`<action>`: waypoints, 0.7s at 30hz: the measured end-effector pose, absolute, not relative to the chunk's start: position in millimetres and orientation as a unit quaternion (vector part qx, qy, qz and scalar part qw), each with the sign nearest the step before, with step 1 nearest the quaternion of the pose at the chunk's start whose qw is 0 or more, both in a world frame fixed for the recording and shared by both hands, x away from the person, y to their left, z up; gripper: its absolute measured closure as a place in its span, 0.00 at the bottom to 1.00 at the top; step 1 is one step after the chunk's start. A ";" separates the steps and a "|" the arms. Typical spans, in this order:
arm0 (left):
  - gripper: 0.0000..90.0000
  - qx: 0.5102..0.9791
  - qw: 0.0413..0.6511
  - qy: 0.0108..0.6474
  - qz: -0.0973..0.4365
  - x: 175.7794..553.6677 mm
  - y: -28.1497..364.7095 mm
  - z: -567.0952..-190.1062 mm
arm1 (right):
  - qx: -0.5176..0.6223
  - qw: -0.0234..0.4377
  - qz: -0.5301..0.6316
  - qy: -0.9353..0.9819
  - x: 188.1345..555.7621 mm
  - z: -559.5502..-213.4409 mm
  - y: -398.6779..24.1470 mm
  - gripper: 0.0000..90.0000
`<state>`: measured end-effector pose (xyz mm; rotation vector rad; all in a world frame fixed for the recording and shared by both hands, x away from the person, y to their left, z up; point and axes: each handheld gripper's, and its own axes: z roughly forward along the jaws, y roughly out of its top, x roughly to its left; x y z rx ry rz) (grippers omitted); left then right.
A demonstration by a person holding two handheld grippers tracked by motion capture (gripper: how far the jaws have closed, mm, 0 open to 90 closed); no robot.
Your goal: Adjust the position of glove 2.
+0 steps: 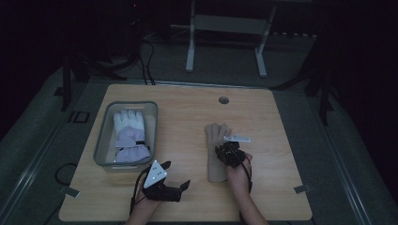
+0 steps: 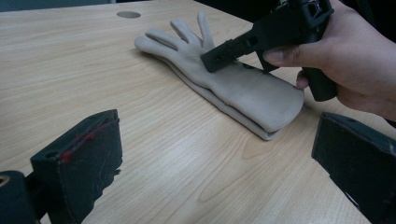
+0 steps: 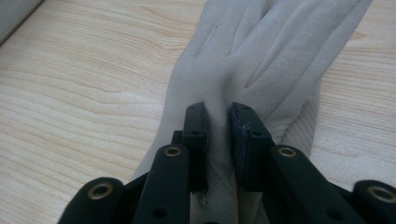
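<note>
A beige knit glove (image 1: 216,152) lies flat on the wooden table, fingers pointing away from the person. My right gripper (image 1: 228,151) presses down on its back and is shut on a pinched ridge of the fabric (image 3: 218,122), which bunches up between the two black jaws. From the left gripper view the glove (image 2: 219,79) appears as two stacked layers, with the right gripper (image 2: 210,60) on top of it. My left gripper (image 1: 177,176) hovers near the front edge, left of the glove, jaws wide open with nothing between them (image 2: 210,154).
A clear plastic bin (image 1: 102,140) at the table's left holds a white and lilac ski glove (image 1: 130,136). A round cable hole (image 1: 224,100) sits near the far edge. Bare wood lies between the bin and the beige glove.
</note>
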<state>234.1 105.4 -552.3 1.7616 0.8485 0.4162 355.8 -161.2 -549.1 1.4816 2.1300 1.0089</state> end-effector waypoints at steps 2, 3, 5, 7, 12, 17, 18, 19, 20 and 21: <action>0.02 0.741 0.541 0.358 0.174 234.3 105.1 -552.1 | 0.521 0.176 0.357 0.755 356.1 -548.8 -161.9 0.82; 0.02 0.740 0.542 0.358 0.173 234.2 105.0 -551.8 | 0.520 0.174 0.358 0.756 356.2 -548.2 -162.3 0.79; 0.03 0.739 0.543 0.359 0.174 234.0 105.1 -551.0 | 0.510 0.166 0.368 0.760 356.1 -542.5 -164.3 0.62; 0.03 0.738 0.543 0.361 0.174 234.1 104.9 -550.9 | 0.504 0.166 0.372 0.762 355.7 -539.4 -165.8 0.56; 0.03 0.742 0.540 0.362 0.165 235.9 101.8 -551.5 | 0.477 0.170 0.374 0.777 355.3 -517.3 -180.5 0.31; 0.03 0.750 0.533 0.357 0.160 236.8 95.8 -551.2 | 0.476 0.166 0.382 0.775 359.6 -507.7 -196.0 0.15; 0.03 0.751 0.534 0.357 0.158 237.1 94.9 -551.1 | 0.471 0.162 0.381 0.779 361.5 -506.3 -201.0 0.15; 0.03 0.750 0.537 0.358 0.146 238.4 93.2 -550.8 | 0.465 0.154 0.382 0.784 363.0 -505.4 -204.4 0.15; 0.03 0.750 0.537 0.358 0.146 238.4 93.2 -550.8 | 0.465 0.154 0.382 0.784 363.0 -505.4 -204.4 0.15; 0.03 0.751 0.536 0.359 0.140 239.1 91.3 -550.8 | 0.449 0.153 0.394 0.787 364.9 -504.0 -212.0 0.16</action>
